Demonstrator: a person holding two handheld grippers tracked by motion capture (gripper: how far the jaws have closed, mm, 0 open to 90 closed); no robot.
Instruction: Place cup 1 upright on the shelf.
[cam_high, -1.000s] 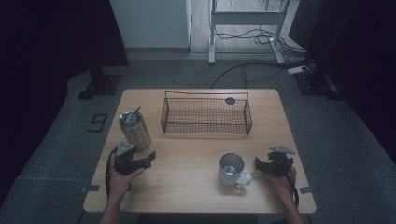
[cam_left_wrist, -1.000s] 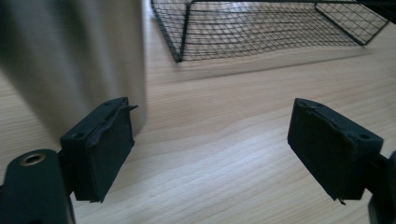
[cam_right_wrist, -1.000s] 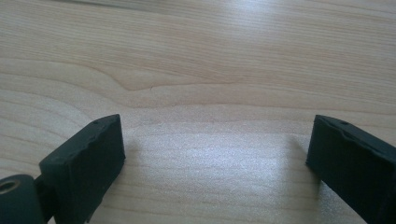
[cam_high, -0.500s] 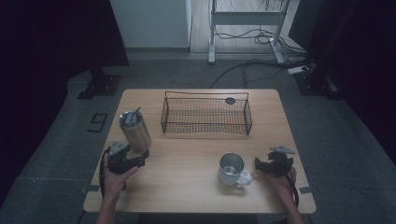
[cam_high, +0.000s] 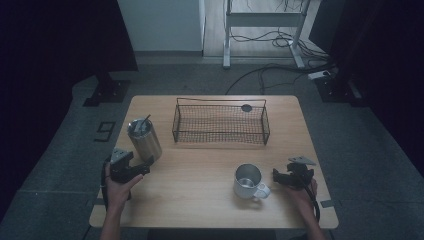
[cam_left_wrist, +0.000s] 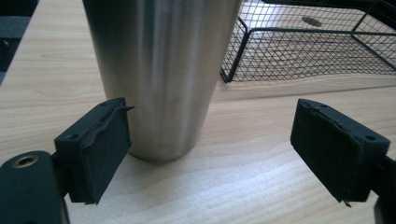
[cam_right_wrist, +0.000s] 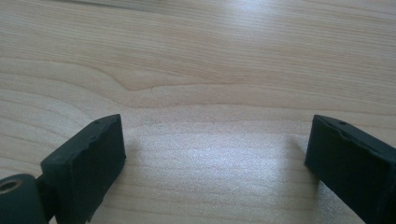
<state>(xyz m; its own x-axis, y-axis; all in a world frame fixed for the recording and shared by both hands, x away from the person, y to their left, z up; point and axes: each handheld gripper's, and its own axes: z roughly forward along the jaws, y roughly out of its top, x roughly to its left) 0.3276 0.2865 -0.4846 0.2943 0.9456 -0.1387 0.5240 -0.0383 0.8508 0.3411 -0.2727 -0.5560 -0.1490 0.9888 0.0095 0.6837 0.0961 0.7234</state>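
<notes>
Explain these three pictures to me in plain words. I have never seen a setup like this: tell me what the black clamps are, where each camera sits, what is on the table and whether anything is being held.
A person sits at a wooden table and holds a hand-held clamp tool, a two-jaw gripper, in each hand.

The high view looks down from above the person's side. It shows the left gripper and the right gripper.

The other two pictures come from small cameras riding on the grippers, looking out between their own black jaws.

On the table stand a steel tumbler with a straw, a black wire basket and a metal mug.

Nothing is held. The left gripper's jaws have just been opening; they stand apart right in front of the tumbler, not pressing on it. The right gripper is open over bare wood, beside the mug.
</notes>
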